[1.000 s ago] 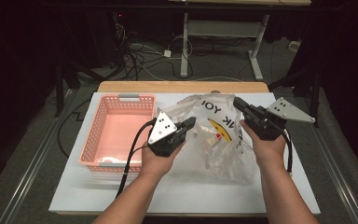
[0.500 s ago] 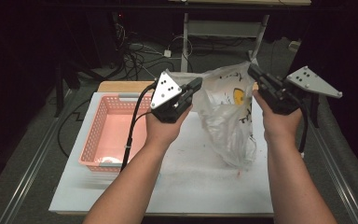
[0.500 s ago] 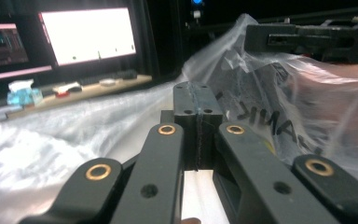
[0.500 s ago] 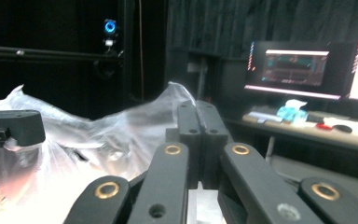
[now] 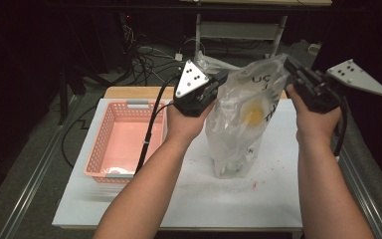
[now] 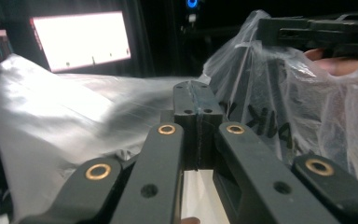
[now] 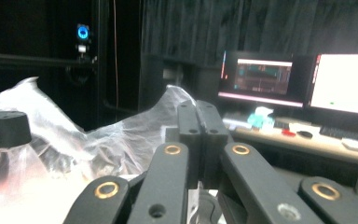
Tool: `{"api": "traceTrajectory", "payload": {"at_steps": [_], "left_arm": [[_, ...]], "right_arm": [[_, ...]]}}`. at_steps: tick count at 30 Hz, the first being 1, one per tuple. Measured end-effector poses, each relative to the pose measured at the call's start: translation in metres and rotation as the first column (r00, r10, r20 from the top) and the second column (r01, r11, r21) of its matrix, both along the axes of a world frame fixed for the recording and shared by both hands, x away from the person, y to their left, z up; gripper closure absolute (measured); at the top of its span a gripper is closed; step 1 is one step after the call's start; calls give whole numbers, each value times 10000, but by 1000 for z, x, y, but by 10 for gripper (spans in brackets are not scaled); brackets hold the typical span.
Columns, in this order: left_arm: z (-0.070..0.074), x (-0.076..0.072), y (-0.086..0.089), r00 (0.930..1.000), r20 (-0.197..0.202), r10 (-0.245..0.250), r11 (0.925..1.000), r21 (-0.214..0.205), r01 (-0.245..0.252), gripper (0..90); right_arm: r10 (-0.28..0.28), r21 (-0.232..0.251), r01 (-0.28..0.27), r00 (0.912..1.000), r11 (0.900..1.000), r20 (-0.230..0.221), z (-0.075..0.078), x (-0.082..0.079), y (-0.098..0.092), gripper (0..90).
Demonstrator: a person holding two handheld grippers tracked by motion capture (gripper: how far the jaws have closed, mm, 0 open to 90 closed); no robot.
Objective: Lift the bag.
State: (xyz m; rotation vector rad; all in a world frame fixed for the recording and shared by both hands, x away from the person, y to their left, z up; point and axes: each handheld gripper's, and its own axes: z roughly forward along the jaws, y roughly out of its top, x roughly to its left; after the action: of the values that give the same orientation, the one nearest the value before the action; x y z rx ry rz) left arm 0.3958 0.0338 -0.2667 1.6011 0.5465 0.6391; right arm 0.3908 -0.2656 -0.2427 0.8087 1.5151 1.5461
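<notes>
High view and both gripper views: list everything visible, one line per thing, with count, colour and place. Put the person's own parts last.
plastic bag: 1, clear with black print and a yellow patch, held up by its top edge over the table, bottom on the board
basket: 1, pink, left part of the white board
white board: 1, white, on the table, under the basket and the bag
monitors: 2, lit, on a desk beyond the right gripper
left gripper: 1, black with a grey plate, shut on the bag's left top edge
right gripper: 1, black with a grey plate, shut on the bag's right top edge
forearms: 2, bare, entering from the bottom
</notes>
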Motion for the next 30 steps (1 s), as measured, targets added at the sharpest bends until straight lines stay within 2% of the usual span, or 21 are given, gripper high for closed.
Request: {"api": "traceTrajectory", "payload": {"at_steps": [1,5,10,12,16,19,21,25,27,30], "left_arm": [[-5,1,1,9998,-210,7,10000,30,-6,888],[-17,4,8,9985,-521,167,9997,169,-158,887],[-23,2,17,9974,-632,344,9988,361,-322,883],[-25,-1,22,9971,-632,425,9989,241,-410,852],[-25,-12,35,9969,-607,508,9987,92,-504,652],[-26,-23,47,9970,-543,548,9985,57,-546,561],[-28,-31,56,9972,-488,571,9984,55,-569,538],[-35,-42,68,9953,-757,596,9978,343,-571,481],[-40,-47,77,9936,-903,680,9977,70,-677,458],[-46,-54,87,9917,-987,821,9966,14,-824,439]], "right_arm": [[14,-41,-14,9999,10000,-123,-7,1,0,900],[35,-189,-47,9980,9998,-637,-31,4,1,900],[20,-286,-48,9950,9996,-999,-46,7,0,900],[-27,-331,-8,9942,9995,-1078,-49,7,0,900],[-71,-416,25,9937,9991,-1122,-51,9,-1,900],[-125,-454,73,9934,9989,-1136,-52,9,-4,900],[-163,-488,108,9934,9987,-1138,-52,9,-5,900],[-181,-474,126,9928,9988,-1181,-52,7,-6,900],[-216,-526,155,9928,9985,-1177,-52,7,-6,900],[-220,-566,154,9928,9983,-1175,-53,6,-6,900]]}}
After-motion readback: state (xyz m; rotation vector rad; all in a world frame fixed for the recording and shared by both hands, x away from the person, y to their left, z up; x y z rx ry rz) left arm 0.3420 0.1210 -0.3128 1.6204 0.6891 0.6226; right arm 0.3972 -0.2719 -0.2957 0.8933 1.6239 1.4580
